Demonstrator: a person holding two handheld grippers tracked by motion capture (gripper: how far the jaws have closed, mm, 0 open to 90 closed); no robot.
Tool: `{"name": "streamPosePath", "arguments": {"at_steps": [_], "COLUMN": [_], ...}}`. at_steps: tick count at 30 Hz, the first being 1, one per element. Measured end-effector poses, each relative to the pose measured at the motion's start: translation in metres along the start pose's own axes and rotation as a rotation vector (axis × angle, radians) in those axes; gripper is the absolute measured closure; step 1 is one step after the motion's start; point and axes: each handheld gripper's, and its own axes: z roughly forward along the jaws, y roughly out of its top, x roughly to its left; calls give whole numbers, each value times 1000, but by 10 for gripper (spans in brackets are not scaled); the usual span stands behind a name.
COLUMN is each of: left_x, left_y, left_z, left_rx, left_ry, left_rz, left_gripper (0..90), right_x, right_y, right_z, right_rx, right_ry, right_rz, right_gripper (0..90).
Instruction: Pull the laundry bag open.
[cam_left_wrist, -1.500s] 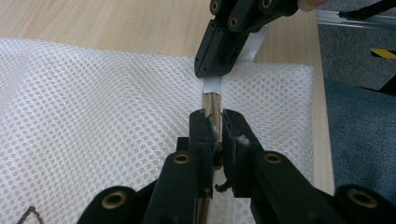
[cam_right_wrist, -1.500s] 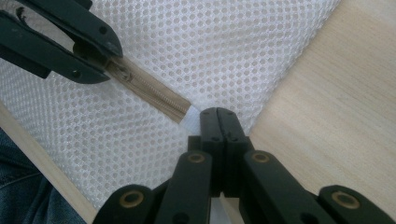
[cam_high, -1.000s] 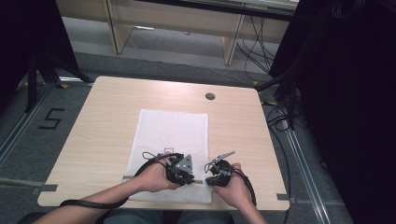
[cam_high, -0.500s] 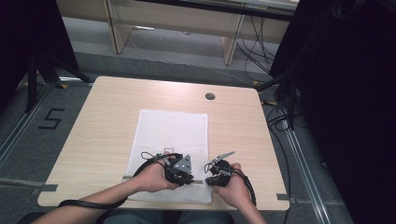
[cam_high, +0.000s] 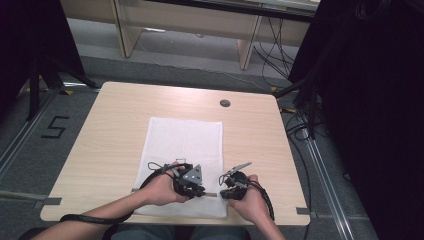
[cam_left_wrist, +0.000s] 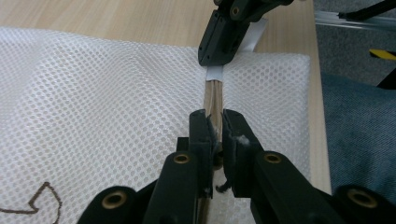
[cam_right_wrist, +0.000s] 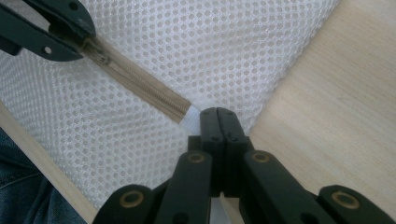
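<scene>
Left gripper (cam_left_wrist: 214, 125) on zipper (cam_left_wrist: 214, 95) (beige), right gripper (cam_right_wrist: 217, 116) on mesh bag (cam_right_wrist: 196, 42)

One white mesh bag (cam_high: 182, 165) lies under both pairs of jaws, with one beige zipper (cam_right_wrist: 140, 86) running from the left gripper (cam_left_wrist: 214, 122) to the right gripper (cam_right_wrist: 217, 113). Two grippers, two hands, one table (cam_high: 110, 115), and one round grommet hole (cam_high: 225, 103) well beyond the jaws.

Mesh bag (cam_high: 184, 150) lies on the table (cam_high: 100, 130) — zipper (cam_right_wrist: 140, 84) along its near edge — cable hole (cam_high: 225, 103) behind
</scene>
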Motion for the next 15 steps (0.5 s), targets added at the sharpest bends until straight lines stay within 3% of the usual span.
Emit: {"name": "streamPosePath", "arguments": {"at_steps": [1,2,6,9,11,13,15], "left_x": [0,1,0,1,0,1,1], "left_y": [0,-1,-2,-2,-2,-2,-2], "left_z": [0,-1,-2,-4,-4,-4,-4], "left_rx": [3,2,-9,6,-3,4,-2], "left_ry": [1,10,4,15,6,13,7], "left_rz": [-3,18,-13,19,-2,18,5], "left_gripper": [827,827,828,827,827,827,827], "right_x": [0,0,1,0,0,0,0], "right_y": [0,0,0,0,0,0,0], "right_z": [0,0,0,0,0,0,0], "right_rx": [0,1,4,1,0,1,1], "right_ry": [1,0,0,-3,0,-3,-3], "right_rz": [0,0,15,-2,1,-2,-2], "right_gripper": [900,900,900,900,900,900,900]}}
